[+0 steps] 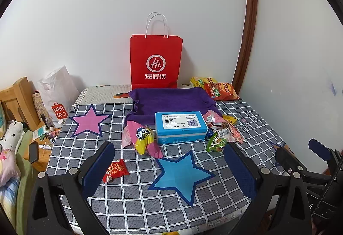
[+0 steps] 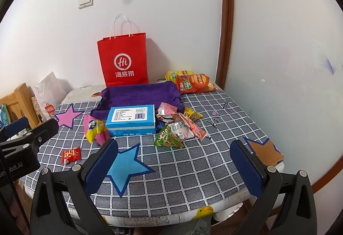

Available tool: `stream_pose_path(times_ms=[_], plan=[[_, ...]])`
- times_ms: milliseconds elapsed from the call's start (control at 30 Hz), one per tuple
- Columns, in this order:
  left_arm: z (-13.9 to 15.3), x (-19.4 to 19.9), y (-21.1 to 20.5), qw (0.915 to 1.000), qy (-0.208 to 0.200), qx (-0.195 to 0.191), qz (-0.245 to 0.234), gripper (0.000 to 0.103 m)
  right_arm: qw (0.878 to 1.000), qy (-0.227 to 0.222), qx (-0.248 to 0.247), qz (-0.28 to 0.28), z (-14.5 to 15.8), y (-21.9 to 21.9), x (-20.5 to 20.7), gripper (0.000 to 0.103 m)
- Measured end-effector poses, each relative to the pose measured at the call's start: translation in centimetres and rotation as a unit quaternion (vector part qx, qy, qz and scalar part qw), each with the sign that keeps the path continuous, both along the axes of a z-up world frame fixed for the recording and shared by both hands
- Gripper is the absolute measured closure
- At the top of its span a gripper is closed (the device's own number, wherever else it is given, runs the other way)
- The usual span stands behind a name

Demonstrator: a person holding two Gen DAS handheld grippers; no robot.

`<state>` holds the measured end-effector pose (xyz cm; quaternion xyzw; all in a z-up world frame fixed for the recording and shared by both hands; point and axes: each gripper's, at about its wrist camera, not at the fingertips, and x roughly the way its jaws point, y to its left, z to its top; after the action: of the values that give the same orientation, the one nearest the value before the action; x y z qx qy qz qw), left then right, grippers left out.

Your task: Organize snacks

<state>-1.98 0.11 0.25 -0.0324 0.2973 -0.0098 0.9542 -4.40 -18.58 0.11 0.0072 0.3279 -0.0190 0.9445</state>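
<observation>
Snacks (image 2: 180, 127) sit scattered mid-bench, mostly in a loose pile just right of a blue box (image 1: 180, 127), touching its right end. Green packet (image 1: 216, 143) is at the pile's near edge. Yellow-and-pink packet (image 1: 143, 140) leans against the box's left end. Small red packet (image 1: 115, 170) lies alone nearer the front left, well apart from the rest, just beside the left tongs' left finger. Two chip bags (image 1: 220, 90) (red one overlapping a yellow one) are at the far right, beside a purple cloth (image 1: 171, 102) spread behind the box. Red paper bag (image 1: 156, 61) stands upright against the wall, behind the cloth.

Bench (image 2: 193, 170) has a grey checked cover with star patches: pink (image 1: 89, 121) far left, blue (image 1: 182, 177) centre front, orange (image 2: 265, 151) at the right edge.

Left tongs (image 1: 171, 172) hover above the front of the bench, released, fingers wide apart, nothing between them. Right tongs (image 2: 174, 169) same: spread wide, empty, above the front edge. Each pair shows at the edge of the other's view, side by side.

White plastic bag (image 1: 56, 93) sits off the bench's far left, by wooden furniture.
</observation>
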Motion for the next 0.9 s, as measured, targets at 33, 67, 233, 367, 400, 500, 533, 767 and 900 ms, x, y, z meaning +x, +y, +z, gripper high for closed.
stream_pose_path(times_ms=[33,67,233,367,400,500,533,767,900], plan=[[-0.02,-0.03,-0.03,1.0000,0.000,0.000,0.000,0.001,1.000,0.000,0.000,0.000,0.02,0.05,-0.03,0.001],[-0.03,-0.03,-0.05,1.0000,0.000,0.000,0.000,0.001,1.000,0.000,0.000,0.000,0.01,0.04,0.00,0.001],[-0.02,-0.03,-0.03,1.0000,0.000,0.000,0.000,0.001,1.000,-0.001,0.000,0.000,0.01,0.10,-0.21,0.001],[0.00,-0.02,0.00,1.0000,0.000,-0.001,0.000,0.001,1.000,-0.001,0.001,0.000,0.00,0.08,-0.25,0.001],[-0.03,-0.03,-0.05,1.0000,0.000,-0.001,-0.001,0.001,1.000,-0.001,0.001,0.000,0.03,0.14,-0.28,0.001],[-0.02,-0.08,-0.06,1.0000,0.000,0.000,0.001,0.001,1.000,-0.001,-0.001,0.000,0.05,0.26,-0.32,0.001],[0.00,-0.12,-0.08,1.0000,0.000,-0.001,0.001,0.001,1.000,-0.001,-0.001,0.000,0.05,0.23,-0.31,0.001],[-0.01,-0.14,-0.09,1.0000,0.000,0.000,0.001,0.001,1.000,-0.001,0.000,0.000,0.05,0.26,-0.32,0.001],[0.00,-0.14,-0.05,1.0000,0.000,0.000,0.001,0.001,1.000,-0.001,-0.001,0.000,0.07,0.33,-0.31,0.001]])
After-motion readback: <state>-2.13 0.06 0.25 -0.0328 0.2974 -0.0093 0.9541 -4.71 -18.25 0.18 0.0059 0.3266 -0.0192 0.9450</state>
